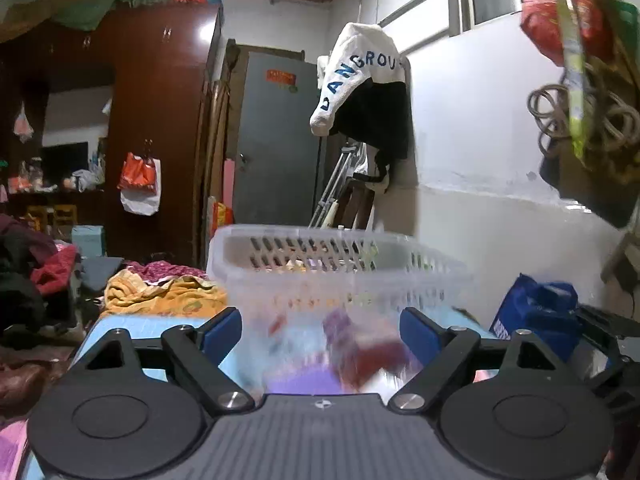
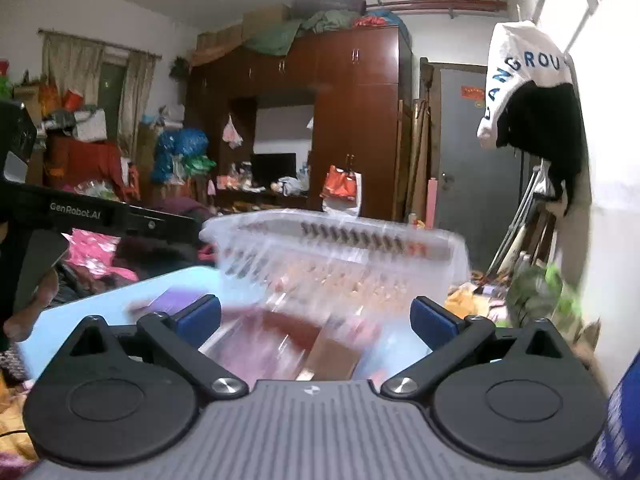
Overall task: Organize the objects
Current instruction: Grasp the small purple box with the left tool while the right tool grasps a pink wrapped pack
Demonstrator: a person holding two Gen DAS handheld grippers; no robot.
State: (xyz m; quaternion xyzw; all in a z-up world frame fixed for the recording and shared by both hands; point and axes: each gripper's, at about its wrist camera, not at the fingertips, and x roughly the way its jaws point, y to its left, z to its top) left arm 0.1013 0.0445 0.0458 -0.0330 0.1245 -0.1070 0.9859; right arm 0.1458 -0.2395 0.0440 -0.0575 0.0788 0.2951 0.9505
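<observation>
Both grippers facing the clear slotted basket (image 1: 336, 264) sitting on the light blue table (image 1: 132, 328). Left gripper (image 1: 322, 330) standing wide, fingers released, nothing pinched; right gripper (image 2: 316, 320) likewise spread wide and gripping nothing. Small packets (image 2: 280, 332) lying blurred on the table just before the basket, some seemingly already inside. Looks like we're between picks, choosing the next packet. Next move needs a gripper lined up over one packet, then closing on it

Left tongs (image 1: 320, 334) spread wide, pointing near level; right tongs (image 2: 316, 320) likewise.
</observation>
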